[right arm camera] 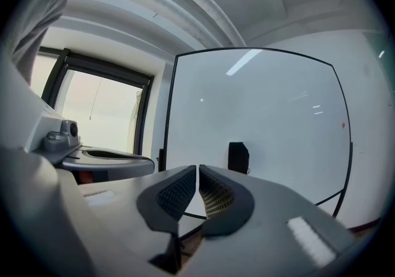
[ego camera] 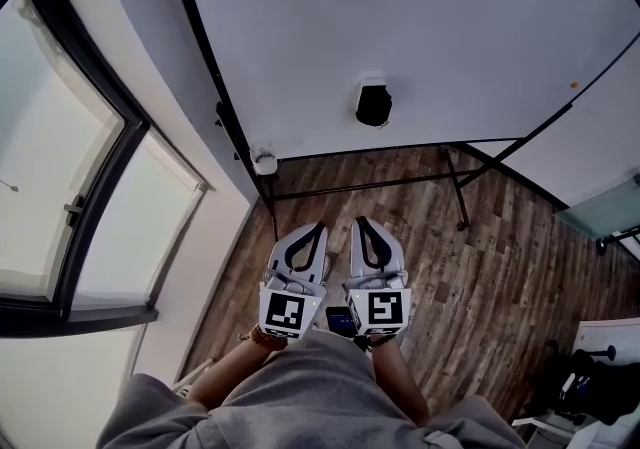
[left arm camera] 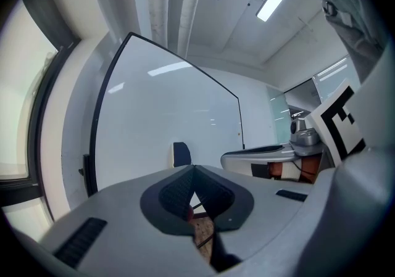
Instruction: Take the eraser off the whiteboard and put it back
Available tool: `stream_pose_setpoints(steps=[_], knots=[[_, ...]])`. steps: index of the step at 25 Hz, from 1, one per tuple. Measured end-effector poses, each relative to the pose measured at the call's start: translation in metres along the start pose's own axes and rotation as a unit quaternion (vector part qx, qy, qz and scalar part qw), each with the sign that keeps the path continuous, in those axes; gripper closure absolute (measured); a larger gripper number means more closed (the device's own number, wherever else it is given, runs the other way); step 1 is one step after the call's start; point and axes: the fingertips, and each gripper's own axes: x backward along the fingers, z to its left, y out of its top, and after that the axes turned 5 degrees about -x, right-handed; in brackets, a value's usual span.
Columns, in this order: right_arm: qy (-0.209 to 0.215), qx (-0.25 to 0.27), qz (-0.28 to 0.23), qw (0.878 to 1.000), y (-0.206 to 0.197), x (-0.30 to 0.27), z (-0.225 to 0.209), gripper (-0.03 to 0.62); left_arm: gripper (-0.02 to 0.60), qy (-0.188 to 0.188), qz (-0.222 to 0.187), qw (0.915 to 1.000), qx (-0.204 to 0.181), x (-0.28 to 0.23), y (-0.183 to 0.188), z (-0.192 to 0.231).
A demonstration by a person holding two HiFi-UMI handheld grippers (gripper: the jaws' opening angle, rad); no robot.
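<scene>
Head view: eraser (ego camera: 373, 104) sits on the whiteboard (ego camera: 480, 27), well ahead of both grippers. Left gripper (ego camera: 318, 229) and right gripper (ego camera: 360, 223) are side by side, jaws closed, nothing held. Step, as judged: the approach. Next, one gripper must open and straddle the eraser.

Small black boxy eraser (ego camera: 373, 104), upper centre of frame, stuck flat against white, black-framed whiteboard (ego camera: 470, 27), just above its lower edge, untouched.
</scene>
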Motion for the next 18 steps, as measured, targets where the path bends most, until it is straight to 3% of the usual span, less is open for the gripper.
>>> stream_pose_setpoints(steps=[6,18], knots=[[0.013,0.018,0.005,1.000,0.011,-0.032,-0.004,0.568,0.574,0.001,-0.009,0.9999,0.012,-0.038,0.003,0.022],[0.003,0.055,0.029,0.998,0.015,-0.065,-0.035,0.568,0.573,-0.020,-0.017,0.9987,0.043,-0.086,0.001,0.021]])
